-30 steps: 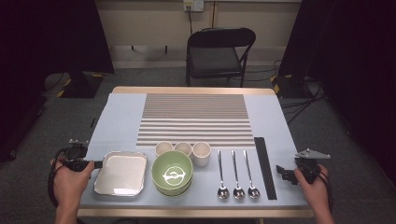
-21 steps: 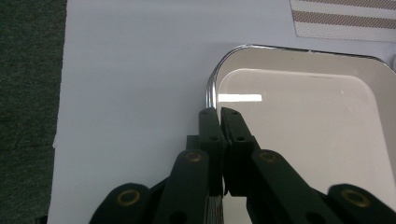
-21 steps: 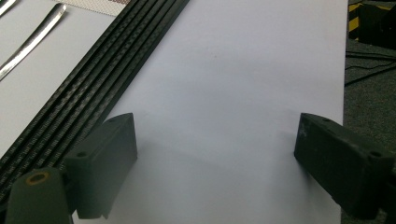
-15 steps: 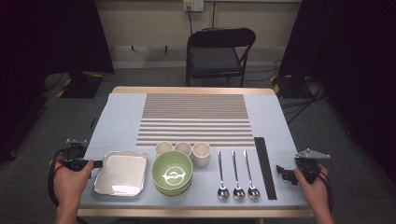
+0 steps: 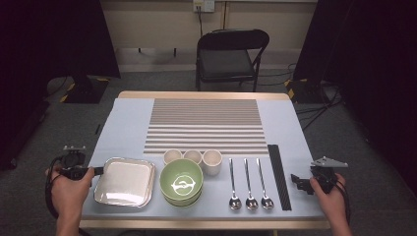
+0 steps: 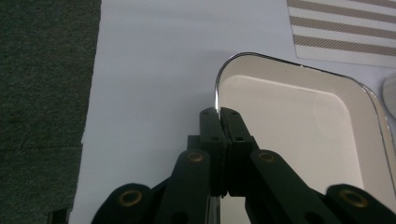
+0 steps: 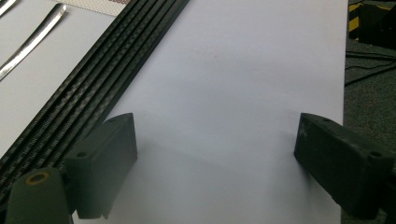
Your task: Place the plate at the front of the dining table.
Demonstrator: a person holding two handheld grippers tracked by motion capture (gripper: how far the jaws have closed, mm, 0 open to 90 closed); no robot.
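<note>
The near corner of the square white enamel tray with a shiny metal rim (image 6: 289, 121) was cut off by the bottom edge of the left gripper view, and its right side ran out of frame. The left gripper (image 6: 218, 112) had its jaws pressed together on the tray's left rim, the thin edge pinched between the pads. In the high view the tray (image 5: 102, 189) lay at the near left of the pale blue table cover (image 5: 128, 118), just beside the left gripper (image 5: 98, 171), and nothing lay in it.

The stacked green bowls (image 5: 182, 183) sat just right of the tray; how many were stacked was hard to tell, and the white mark inside the top one was too blurred to read. Three small cream cups (image 5: 193, 157) stood in a row behind them, their insides too small to make out.

The right gripper (image 7: 215, 135) held its jaws wide apart over bare cover, beside the long black ribbed strip (image 7: 98, 74). In the high view, it (image 5: 298, 180) sat at the table's right edge.
</note>
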